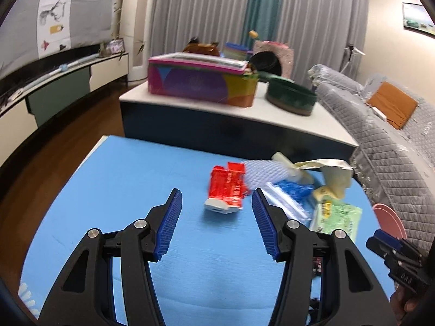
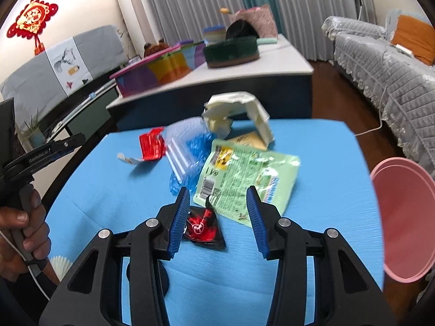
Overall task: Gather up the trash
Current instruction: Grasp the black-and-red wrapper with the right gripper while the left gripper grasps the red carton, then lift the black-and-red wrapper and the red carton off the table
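On blue mat (image 2: 312,163), trash pile (image 2: 217,157) untouched w/ pink bin (image 2: 402,217) waiting; left gripper (image 1: 216,224) & right gripper (image 2: 217,220) both spread, nothing pinched yet.

The left gripper (image 1: 216,199), a black two-finger tool with ribbed blue pads, points forward and downward with its jaws apart and nothing pressed between them. The right gripper (image 2: 217,197), of the same black-and-blue build, tilts down likewise, jaws parted and pads gripping nothing. A bare hand (image 2: 23,237) wraps the left tool's grey handle, off the right gripper's left side.
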Available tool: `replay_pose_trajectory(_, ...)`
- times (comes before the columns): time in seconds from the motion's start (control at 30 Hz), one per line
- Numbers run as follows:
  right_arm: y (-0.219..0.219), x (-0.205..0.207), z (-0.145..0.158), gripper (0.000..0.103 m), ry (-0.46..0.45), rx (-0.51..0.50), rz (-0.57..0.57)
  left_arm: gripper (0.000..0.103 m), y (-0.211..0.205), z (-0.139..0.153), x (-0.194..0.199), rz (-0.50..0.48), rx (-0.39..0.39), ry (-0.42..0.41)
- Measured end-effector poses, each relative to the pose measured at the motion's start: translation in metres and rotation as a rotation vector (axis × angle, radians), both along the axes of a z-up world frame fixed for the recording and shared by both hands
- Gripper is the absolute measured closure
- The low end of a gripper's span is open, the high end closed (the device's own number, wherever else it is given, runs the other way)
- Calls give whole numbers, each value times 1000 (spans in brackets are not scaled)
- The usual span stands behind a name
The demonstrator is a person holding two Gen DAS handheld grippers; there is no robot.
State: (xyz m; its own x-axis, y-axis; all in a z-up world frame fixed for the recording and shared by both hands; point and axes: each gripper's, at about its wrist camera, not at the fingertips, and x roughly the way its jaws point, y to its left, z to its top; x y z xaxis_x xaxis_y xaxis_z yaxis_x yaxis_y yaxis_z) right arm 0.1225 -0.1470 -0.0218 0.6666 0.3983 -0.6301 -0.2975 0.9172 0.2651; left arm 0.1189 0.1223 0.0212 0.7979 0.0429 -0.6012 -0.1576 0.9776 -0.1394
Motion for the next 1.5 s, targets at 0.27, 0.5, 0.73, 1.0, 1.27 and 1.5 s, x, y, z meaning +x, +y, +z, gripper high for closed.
replay_pose_trajectory(0.27, 28, 20, -27, 33, 68, -20, 49, 45, 1, -31, 31, -20, -33, 78)
replay_pose_trajectory(0.5, 34, 30, -42, 31, 122, -39, 56, 28, -7, -56, 58, -37, -27, 134)
replay_pose_trajectory(0.73, 40, 33, -53, 31, 149, -67, 67, 27, -11, -83, 82, -36, -7, 196)
replay_pose_trajectory(1.0, 49, 33, -54, 32, 131, -114, 81, 29, -15, -95, 97, -50, 27, 232)
replay_pose_trajectory(1.27, 48, 31, -54, 51, 132, -129, 83, 47, -16, -94, 96, -72, 12, 238)
replay_pose_trajectory(1.5, 44, 26, -49, 55, 115, -127, 82, 65, -17, -88, 87, -85, 7, 224)
